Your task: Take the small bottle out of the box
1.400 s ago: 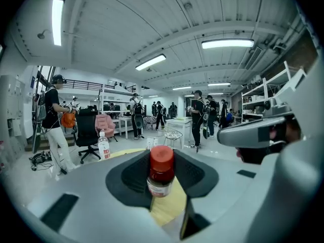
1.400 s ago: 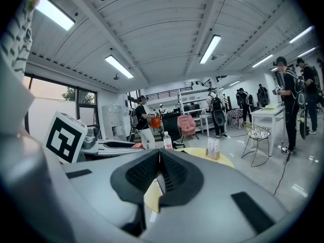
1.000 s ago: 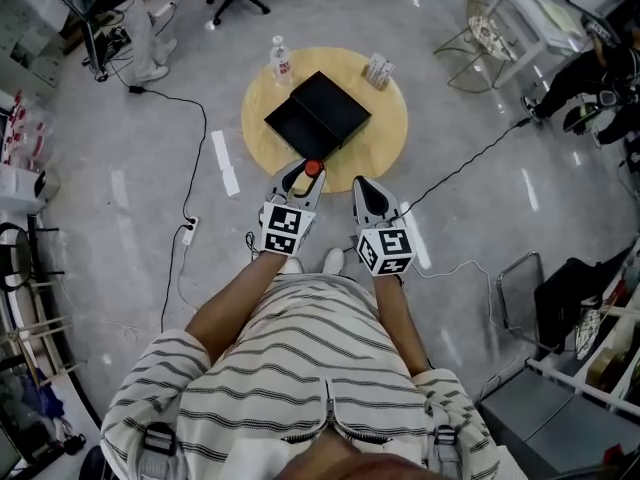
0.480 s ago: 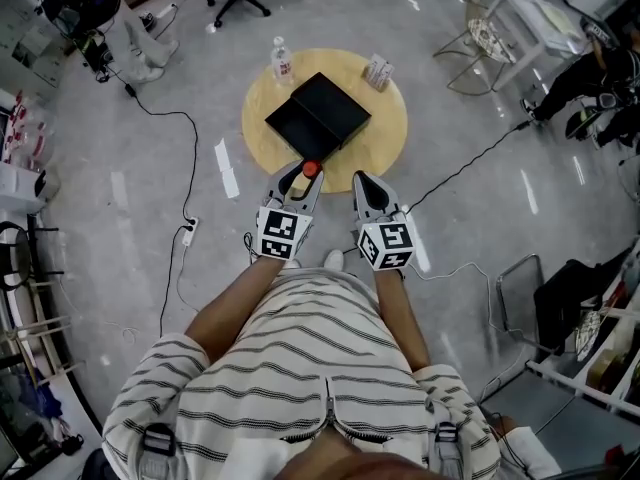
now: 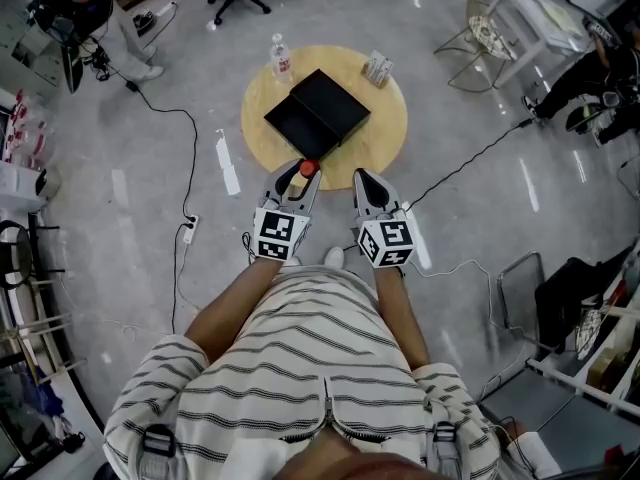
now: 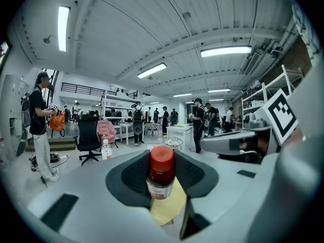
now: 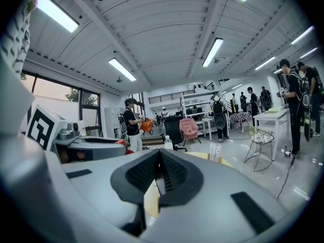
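Left gripper (image 5: 297, 175) clamps the small bottle (image 6: 161, 172) by its body, red cap up, clear of the black box (image 5: 318, 113) at the round table (image 5: 385, 133)'s near edge (right gripper (image 7: 159, 173) pinched together, empty), so any slackening or tilt could drop it onto the floor (image 5: 200, 88)

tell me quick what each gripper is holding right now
Left gripper: jaws closed on the small bottle, red cap up.
Right gripper: jaws closed, nothing between them.

Open lab workspace, strip lights (image 6: 226, 50), office chair (image 6: 88, 138), floor cables (image 5: 470, 161), white worktables (image 6: 179, 131)
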A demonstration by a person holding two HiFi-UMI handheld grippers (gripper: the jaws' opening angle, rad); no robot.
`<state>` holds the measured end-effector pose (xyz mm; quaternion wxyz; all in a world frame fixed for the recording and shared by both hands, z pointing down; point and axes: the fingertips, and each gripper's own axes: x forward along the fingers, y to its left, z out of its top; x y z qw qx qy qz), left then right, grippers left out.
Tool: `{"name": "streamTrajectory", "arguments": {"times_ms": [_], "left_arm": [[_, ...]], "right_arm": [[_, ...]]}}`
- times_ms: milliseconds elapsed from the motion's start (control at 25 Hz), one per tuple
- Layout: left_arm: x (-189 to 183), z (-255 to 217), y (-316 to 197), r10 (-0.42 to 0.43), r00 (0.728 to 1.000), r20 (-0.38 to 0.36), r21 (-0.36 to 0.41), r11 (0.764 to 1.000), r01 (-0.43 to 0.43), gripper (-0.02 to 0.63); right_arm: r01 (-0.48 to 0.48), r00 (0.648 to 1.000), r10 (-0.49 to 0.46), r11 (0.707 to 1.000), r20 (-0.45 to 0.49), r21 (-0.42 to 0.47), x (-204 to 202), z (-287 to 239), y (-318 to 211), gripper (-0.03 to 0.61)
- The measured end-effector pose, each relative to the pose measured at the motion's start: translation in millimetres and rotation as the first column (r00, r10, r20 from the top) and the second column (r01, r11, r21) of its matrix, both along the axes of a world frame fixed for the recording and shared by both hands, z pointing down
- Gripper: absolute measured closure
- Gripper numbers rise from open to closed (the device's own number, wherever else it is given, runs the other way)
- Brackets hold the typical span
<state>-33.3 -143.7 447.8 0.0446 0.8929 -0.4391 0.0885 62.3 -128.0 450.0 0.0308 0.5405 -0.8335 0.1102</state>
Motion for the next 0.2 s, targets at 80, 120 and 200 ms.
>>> {"name": "streamTrajectory", "arguments": {"times_ms": [80,120,200], "left_arm": [[0.4,0.1,-1.7,-0.001,1.0,-0.003,0.002,1.0,0.001,0.462],[0.6,0.2,-2.5,-0.001,1.0,-0.003,0.003,1.0,0.001,0.462],[1.0,0.0,-4.2,-0.002,1.0,-0.005,0.005,1.0,0.002,0.462]], "right_arm": [[0.002,1.0,-0.002,1.0,0.0,0.003,0.2,0.2,-2.0,0.56],[0.002,1.0,-0.002,1.0,0.0,0.004,0.1,0.1,-3.2,0.56],[0.005,1.0,-0.005,1.0,-0.001,0.007,0.0,-0.2,-5.7,0.56]]}}
